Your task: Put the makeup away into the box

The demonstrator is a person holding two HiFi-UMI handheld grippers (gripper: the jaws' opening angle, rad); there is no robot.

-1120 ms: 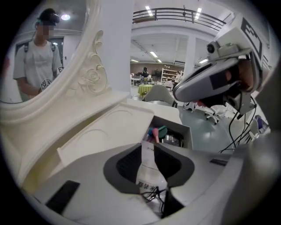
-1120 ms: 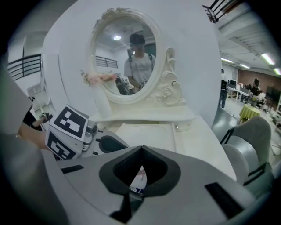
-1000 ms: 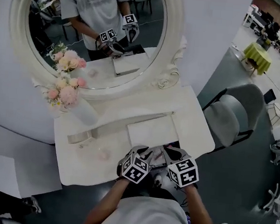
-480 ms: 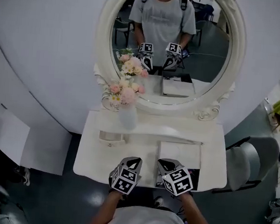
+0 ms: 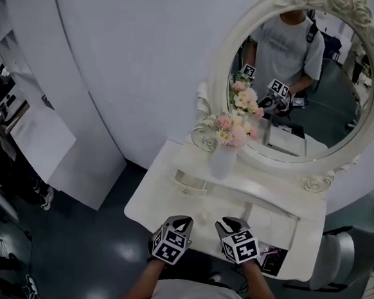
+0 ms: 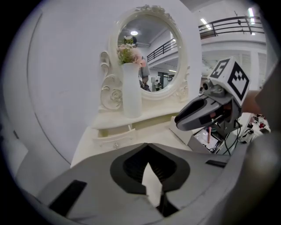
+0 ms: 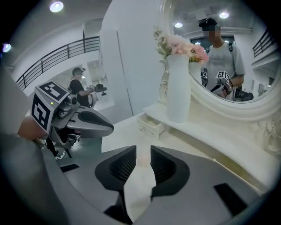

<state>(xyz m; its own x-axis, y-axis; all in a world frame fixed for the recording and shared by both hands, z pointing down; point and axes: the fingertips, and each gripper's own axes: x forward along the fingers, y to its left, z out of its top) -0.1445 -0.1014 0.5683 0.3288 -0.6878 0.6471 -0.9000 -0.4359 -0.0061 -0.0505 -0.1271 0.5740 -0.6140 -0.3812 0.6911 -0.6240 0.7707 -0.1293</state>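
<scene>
1. I judge this a moment between picks. Both tools hang over the front edge of the vanity table [image 5: 157,204] and neither carries anything.
2. The left gripper [image 6: 148,149] has just been closing. Its tips now meet, with nothing caught between them.
3. The right gripper [image 7: 143,154] has just been opening. Its jaws stand a narrow gap apart with only bare tabletop showing through.
4. To do the step well, I would first find a loose piece before committing either tool. I would then open wide, come down over the piece, and keep clear of the vase [image 5: 223,161] and the small open drawer [image 5: 189,181].
5. The box [image 5: 273,262] sits at the table's front right corner, just to the right of the right gripper. It is dark and shallow, with a flat white panel just behind it. I can't tell whether that panel is its lid.
6. The makeup [image 6: 210,133] I can see lies inside the box: a slim pinkish stick among small pale items too small to name. I can't pick out any loose piece on the tabletop.
</scene>
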